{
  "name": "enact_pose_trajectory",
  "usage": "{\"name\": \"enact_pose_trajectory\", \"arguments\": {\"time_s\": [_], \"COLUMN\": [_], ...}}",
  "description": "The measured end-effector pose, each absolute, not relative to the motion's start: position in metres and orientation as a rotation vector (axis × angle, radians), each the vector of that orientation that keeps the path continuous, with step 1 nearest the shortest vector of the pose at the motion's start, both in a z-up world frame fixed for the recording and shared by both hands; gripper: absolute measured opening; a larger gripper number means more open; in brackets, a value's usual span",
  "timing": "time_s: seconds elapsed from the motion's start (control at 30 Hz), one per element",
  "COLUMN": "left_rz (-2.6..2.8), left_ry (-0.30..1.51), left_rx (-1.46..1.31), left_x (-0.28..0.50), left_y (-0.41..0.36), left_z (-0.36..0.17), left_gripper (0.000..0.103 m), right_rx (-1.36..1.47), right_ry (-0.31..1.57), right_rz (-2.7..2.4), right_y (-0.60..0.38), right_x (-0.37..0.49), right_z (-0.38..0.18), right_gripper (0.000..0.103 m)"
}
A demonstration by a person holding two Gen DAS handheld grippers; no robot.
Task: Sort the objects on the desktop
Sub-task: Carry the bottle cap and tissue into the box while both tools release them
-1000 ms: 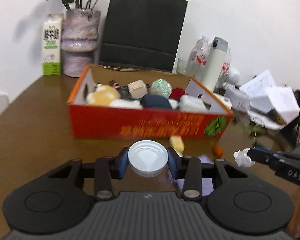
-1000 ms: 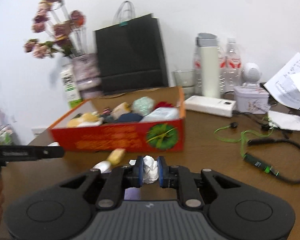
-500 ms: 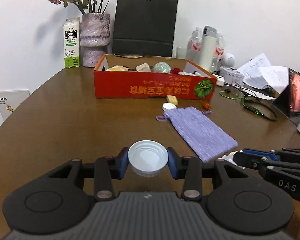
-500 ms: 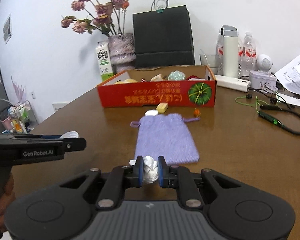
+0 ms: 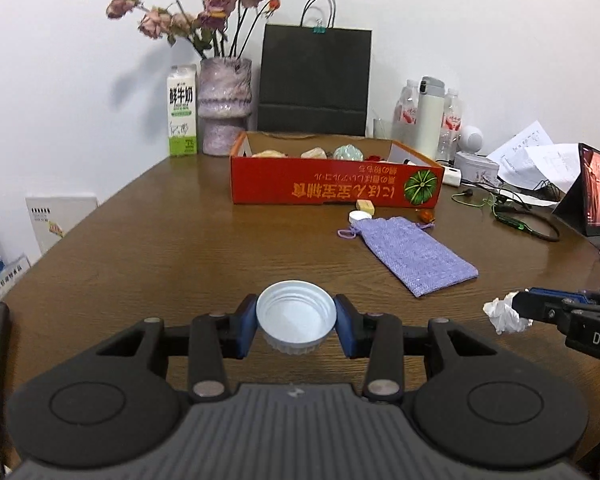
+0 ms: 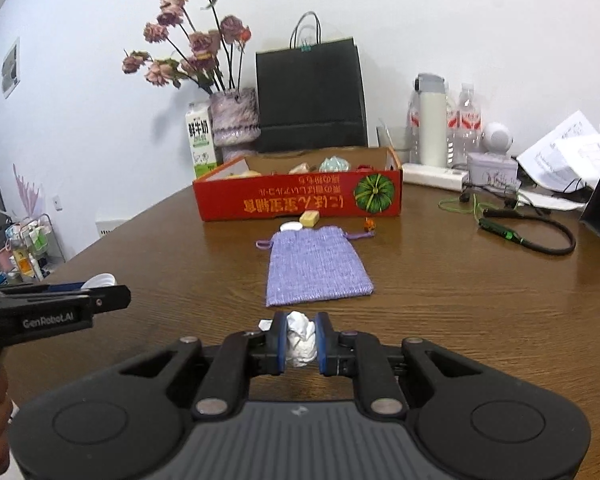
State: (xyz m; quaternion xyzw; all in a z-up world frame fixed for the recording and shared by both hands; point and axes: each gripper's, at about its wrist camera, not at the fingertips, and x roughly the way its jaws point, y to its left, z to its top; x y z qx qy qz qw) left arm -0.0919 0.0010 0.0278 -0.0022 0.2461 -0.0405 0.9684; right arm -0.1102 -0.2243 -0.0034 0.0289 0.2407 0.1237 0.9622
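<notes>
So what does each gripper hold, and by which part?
Left gripper: white cap, pinched at opposite sides of its rim. Right gripper: crumpled paper ball, squeezed across its middle.

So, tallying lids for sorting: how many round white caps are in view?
2: one round white cap gripped in the left gripper, one on the table by the red box. Others may hide inside.

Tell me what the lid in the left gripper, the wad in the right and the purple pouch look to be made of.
Lid: probably plastic, smooth white with a ribbed rim, though a faint sheen leaves metal possible. Wad: crumpled white tissue or paper, matte and creased. Purple pouch: coarse woven fabric, visible weave, with a drawstring cord.
</notes>
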Motion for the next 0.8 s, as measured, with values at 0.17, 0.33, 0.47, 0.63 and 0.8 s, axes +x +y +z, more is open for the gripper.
{"name": "enact_pose_trajectory", "arguments": {"time_s": [0.17, 0.33, 0.47, 0.63, 0.8], "left_rz": [-0.09, -0.099, -0.15, -0.173, -0.229], "left_ry": [0.477, 0.483, 0.475, 0.444, 0.465], "left_rx": [-0.001, -0.027, -0.066, -0.093, -0.066], "left_x": [-0.093, -0.082, -0.054, 0.006, 0.087], "left_y": [-0.001, 0.0, 0.003, 0.005, -0.001], "left_z": [0.032, 0.034, 0.049, 0.08, 0.106], "left_gripper": [0.041, 0.041, 0.041, 0.04, 0.041], "right_rx": [0.047, 0.043, 0.056, 0.06, 0.049], "right_ry": [0.436, 0.423, 0.413, 0.393, 0.392], "right_rz": [0.248, 0.254, 0.269, 0.301, 0.338], "right_y": [-0.222, -0.224, -0.229, -0.233, -0.232], "right_x": [-0.112, -0.1, -0.072, -0.011, 0.066], "right_z": [0.004, 0.011, 0.026, 0.057, 0.088], "right_gripper": [0.013, 0.013, 0.014, 0.014, 0.014]}}
